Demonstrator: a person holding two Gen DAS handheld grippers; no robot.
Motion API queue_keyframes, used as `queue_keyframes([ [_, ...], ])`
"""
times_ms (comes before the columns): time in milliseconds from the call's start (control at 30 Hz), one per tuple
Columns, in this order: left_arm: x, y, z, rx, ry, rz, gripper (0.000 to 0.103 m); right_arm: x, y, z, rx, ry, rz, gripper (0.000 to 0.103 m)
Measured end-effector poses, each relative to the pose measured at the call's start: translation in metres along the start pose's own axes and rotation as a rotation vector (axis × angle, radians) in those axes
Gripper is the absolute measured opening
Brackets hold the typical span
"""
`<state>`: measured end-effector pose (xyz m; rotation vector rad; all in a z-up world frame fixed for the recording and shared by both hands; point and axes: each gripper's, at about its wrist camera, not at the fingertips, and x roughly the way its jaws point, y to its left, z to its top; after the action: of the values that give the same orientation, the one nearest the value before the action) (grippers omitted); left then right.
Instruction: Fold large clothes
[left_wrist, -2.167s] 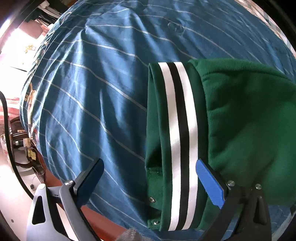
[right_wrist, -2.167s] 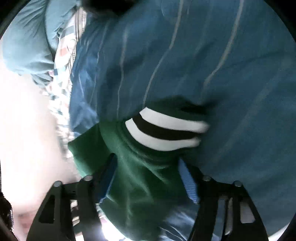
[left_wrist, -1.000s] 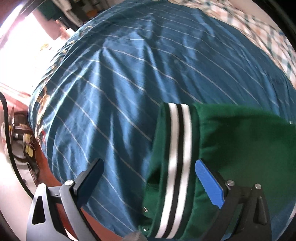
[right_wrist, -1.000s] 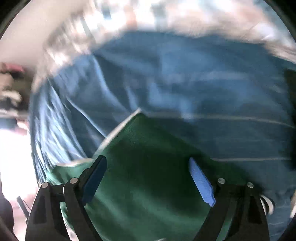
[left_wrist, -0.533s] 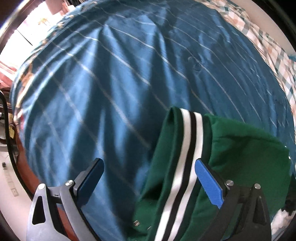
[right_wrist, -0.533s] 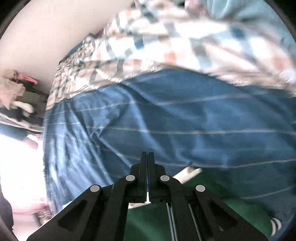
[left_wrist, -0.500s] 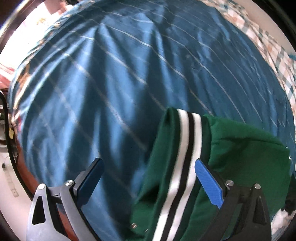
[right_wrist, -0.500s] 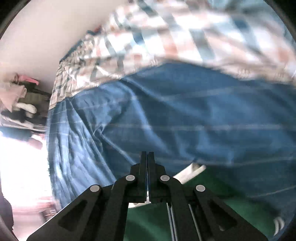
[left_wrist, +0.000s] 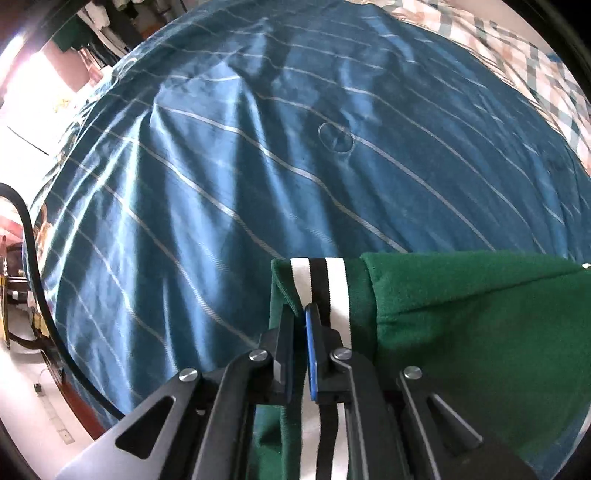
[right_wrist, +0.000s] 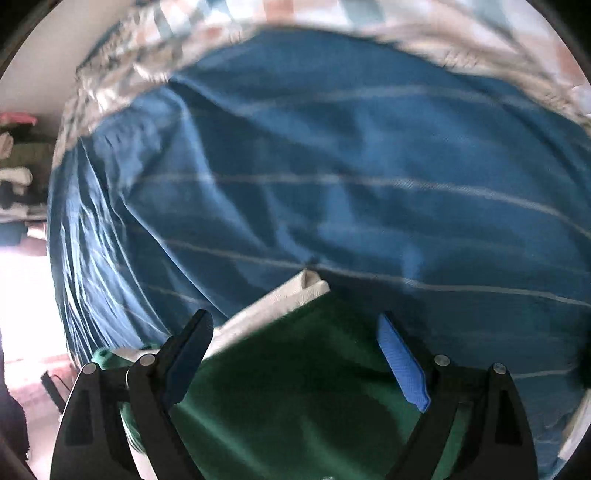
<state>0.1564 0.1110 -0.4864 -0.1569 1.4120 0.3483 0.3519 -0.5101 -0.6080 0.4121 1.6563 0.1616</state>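
A green jacket lies at the near edge of a bed, on a blue quilt crossed by thin pale lines. The left gripper points steeply down and is pinching the jacket's cuff, a green band with white and black stripes; its jaws have just closed on a fold of the cuff at the white stripe, with the cloth caught between the blue pad and the black finger. The cuff stands up a little from the quilt at the left end of the jacket, and the green body spreads away to the right. The right gripper is over another part of the jacket; its jaws have just been opening and now stand spread, with green cloth lying between them but not touched by either pad. A white lining shows along the jacket's far left edge there. That view is blurred. Beyond the quilt, at the far side of the bed, is a checked sheet. A black cable curves past the bed's left side.
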Motion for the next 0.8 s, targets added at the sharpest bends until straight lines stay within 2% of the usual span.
queue_keyframes([
  [67, -0.003, 0.000, -0.003, 0.007, -0.006, 0.016, 0.004, 0.026, -0.004, 0.001, 0.010, 0.078, -0.035, 0.090],
  [100, -0.003, 0.001, -0.003, 0.010, -0.006, 0.027, 0.004, 0.033, -0.004, 0.000, 0.012, 0.066, -0.049, 0.081],
  [133, -0.001, 0.001, -0.001, 0.010, -0.005, 0.041, 0.002, 0.035, -0.001, -0.001, 0.002, 0.049, -0.063, 0.058],
  [167, -0.001, 0.009, -0.001, 0.010, -0.003, 0.072, 0.002, 0.032, 0.007, -0.003, -0.027, 0.008, -0.115, 0.047],
  [233, 0.003, 0.024, -0.003, -0.013, 0.012, 0.091, 0.002, 0.019, 0.018, -0.008, -0.057, -0.074, -0.158, 0.027],
  [333, 0.003, 0.042, -0.008, -0.049, 0.032, 0.076, 0.002, -0.008, 0.028, -0.023, -0.052, -0.189, -0.146, 0.022],
  [500, -0.008, 0.047, -0.009, -0.074, 0.045, 0.027, 0.006, -0.041, 0.032, -0.035, -0.041, -0.297, -0.110, 0.022],
  [633, -0.006, 0.036, -0.003, -0.074, 0.018, 0.019, 0.011, -0.024, 0.024, -0.024, -0.009, -0.290, -0.129, 0.022],
  [700, 0.001, 0.027, 0.000, -0.073, 0.029, -0.002, 0.066, 0.007, 0.020, -0.009, 0.014, -0.224, -0.149, 0.027],
  [733, 0.003, 0.021, 0.003, -0.070, 0.027, -0.009, 0.083, 0.017, 0.018, -0.005, 0.035, -0.195, -0.149, 0.031],
  [767, 0.000, 0.017, 0.004, -0.066, 0.017, -0.012, 0.090, 0.018, 0.015, -0.003, 0.064, -0.187, -0.138, 0.032],
  [800, -0.004, 0.011, 0.005, -0.054, -0.009, -0.014, 0.090, 0.013, 0.014, -0.003, 0.078, -0.195, -0.125, 0.034],
])
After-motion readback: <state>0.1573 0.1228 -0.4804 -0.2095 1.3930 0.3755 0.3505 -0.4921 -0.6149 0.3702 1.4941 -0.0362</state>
